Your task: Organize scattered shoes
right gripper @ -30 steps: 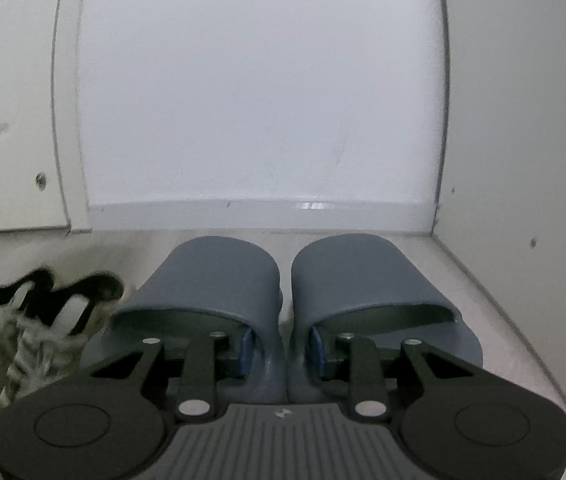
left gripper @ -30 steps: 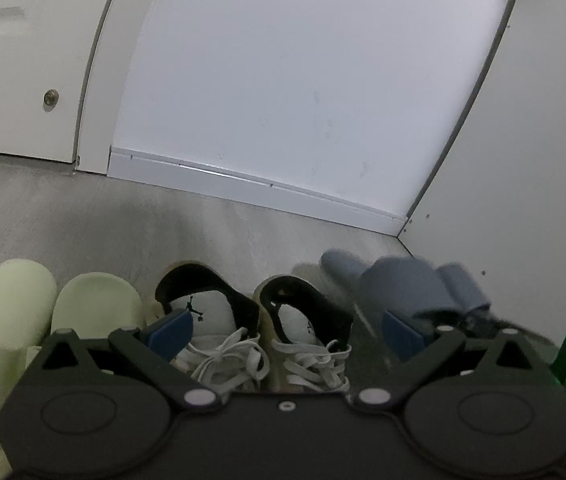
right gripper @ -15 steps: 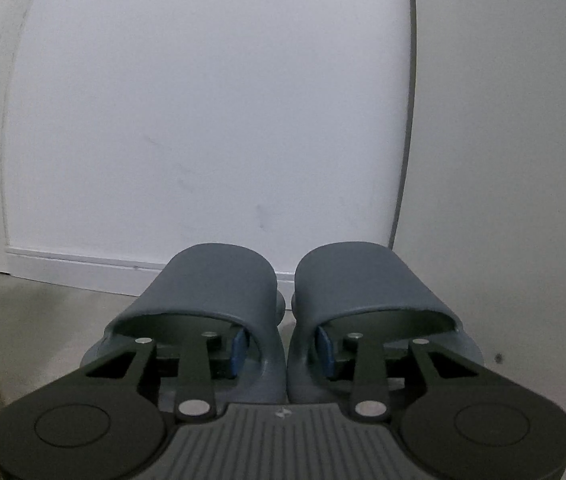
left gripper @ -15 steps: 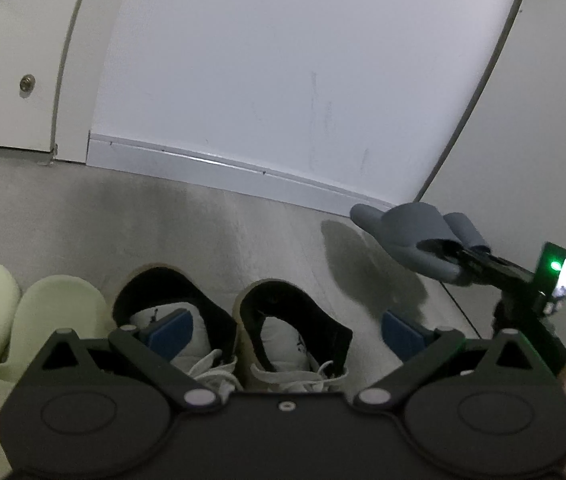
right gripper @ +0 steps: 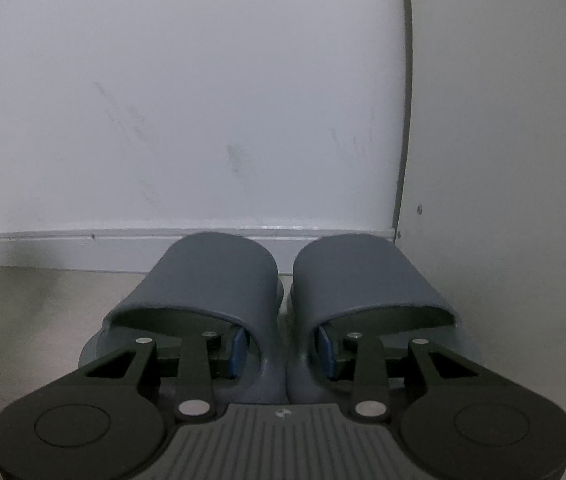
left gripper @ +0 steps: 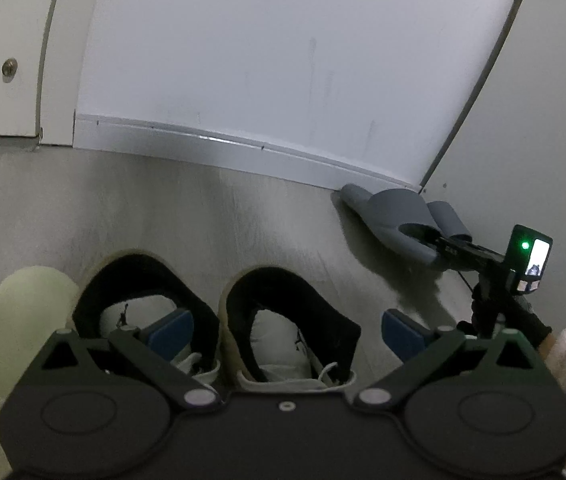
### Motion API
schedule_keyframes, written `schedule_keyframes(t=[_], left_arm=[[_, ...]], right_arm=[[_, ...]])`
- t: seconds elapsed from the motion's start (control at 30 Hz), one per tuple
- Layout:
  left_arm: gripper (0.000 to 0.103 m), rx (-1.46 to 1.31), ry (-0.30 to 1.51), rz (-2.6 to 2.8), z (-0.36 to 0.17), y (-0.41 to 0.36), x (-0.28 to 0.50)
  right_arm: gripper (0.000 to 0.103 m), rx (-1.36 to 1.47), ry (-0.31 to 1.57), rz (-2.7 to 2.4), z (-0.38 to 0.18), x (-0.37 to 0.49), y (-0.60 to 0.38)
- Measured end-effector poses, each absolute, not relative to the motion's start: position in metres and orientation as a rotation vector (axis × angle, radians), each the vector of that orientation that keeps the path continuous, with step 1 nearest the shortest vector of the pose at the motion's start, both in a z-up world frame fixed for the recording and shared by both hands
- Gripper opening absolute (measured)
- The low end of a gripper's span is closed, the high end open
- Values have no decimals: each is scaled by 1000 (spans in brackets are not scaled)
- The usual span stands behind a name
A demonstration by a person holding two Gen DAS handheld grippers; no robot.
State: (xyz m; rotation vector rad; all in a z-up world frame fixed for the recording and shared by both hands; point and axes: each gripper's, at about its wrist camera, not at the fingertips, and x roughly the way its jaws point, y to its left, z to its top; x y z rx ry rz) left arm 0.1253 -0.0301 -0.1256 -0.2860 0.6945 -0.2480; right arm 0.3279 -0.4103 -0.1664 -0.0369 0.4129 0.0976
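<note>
While the right gripper [right gripper: 281, 350] pinches the inner walls of the grey slides [right gripper: 219, 280] together, one finger inside each, the pair sits in the far right corner of the floor [left gripper: 203, 216], toes at the baseboard [left gripper: 211, 148] — whether touching it, hard to call. The left gripper [left gripper: 287, 330] gapes wide over the sneakers [left gripper: 291, 320], gripping nothing; pale green slides [left gripper: 23, 304] line up at their left.

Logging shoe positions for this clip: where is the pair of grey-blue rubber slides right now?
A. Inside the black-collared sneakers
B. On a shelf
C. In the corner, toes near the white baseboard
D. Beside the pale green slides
C: the grey-blue rubber slides sit at the wall corner with toes by the white baseboard, gripped by the right tool.
</note>
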Motion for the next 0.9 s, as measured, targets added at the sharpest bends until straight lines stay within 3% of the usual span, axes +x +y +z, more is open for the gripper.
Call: schedule_keyframes(t=[0.6,0.8,0.87,0.9], left_arm=[[102,-320,702,-235,-129,-21,122],[102,-312,690,-239,-126,-20,118],[102,-312,684,-238,-125,-19,117],[102,-311,681,-238,-124,-19,115]], right_arm=[[43,-89,536,131,-190,349,-414],[52,-109,603,135,-182,356,-411],[72,-119,631,124,-179,357,-412],[76,-139,639,124,-179,356,-411]])
